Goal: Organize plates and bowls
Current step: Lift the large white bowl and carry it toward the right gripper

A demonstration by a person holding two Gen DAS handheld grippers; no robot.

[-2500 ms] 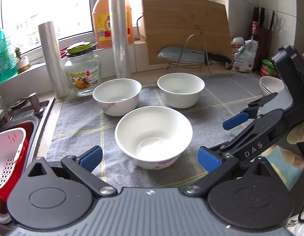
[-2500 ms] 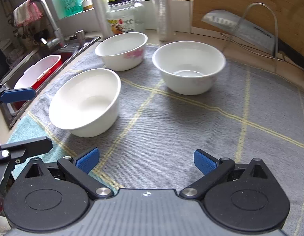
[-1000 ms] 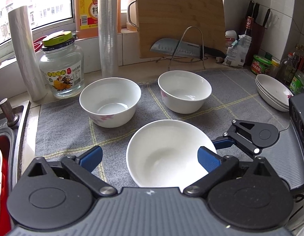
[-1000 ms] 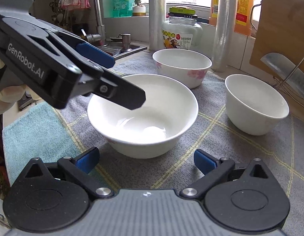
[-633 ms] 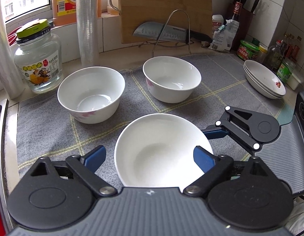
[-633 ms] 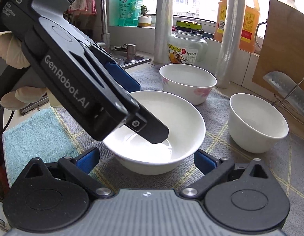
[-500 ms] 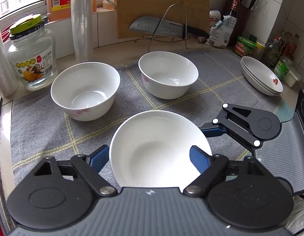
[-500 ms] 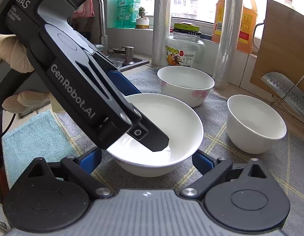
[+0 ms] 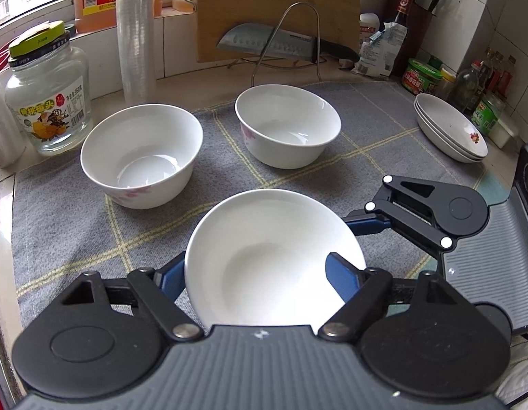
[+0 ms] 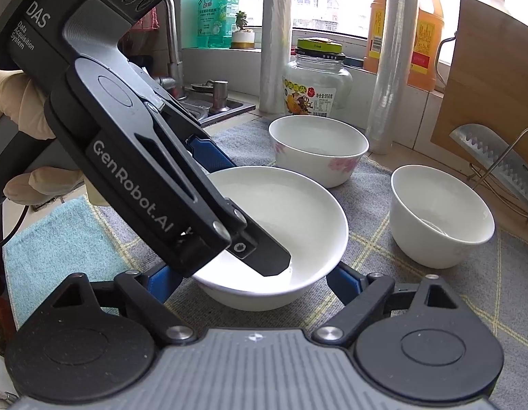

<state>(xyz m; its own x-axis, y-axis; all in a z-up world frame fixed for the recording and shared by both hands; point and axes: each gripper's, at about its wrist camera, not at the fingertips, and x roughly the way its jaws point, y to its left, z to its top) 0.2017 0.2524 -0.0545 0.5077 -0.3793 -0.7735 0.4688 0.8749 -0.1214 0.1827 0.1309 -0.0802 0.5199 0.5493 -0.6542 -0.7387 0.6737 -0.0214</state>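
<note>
Left wrist view: left gripper [image 9: 260, 273] straddles the near bowl [image 9: 274, 256], blue pads [image 9: 339, 275] at the rim on both sides, jaws closing. Left pad is half hidden behind the bowl wall; contact looks made or nearly made, so likely a wide grip across the bowl, not a rim pinch.

Right wrist view: right gripper [image 10: 253, 280] brackets the same bowl from the other side, jaws closing, pads [image 10: 342, 282] beside the outer wall and apparently not pressing yet. Left gripper's lower finger [image 10: 264, 259] dips inside the bowl, close to its inner wall.

Location: bowl sits at the near edge of the grey mat [image 9: 58, 218], two more bowls [image 9: 141, 157] [image 9: 288, 126] behind it toward the far edge, plate stack [image 9: 448, 130] at the mat's far right corner.

Risks, as judged:
- Glazed curved wall against flat pads: bowl can squirt up or tilt as the squeeze tightens.
- Two grippers on one bowl: uneven closing would twist or drag it across the mat, possibly off the near edge.
- Fingers crowded together; they may clash.
- Lift with a marginal grip could drop it onto the neighbouring bowls and chip them.
</note>
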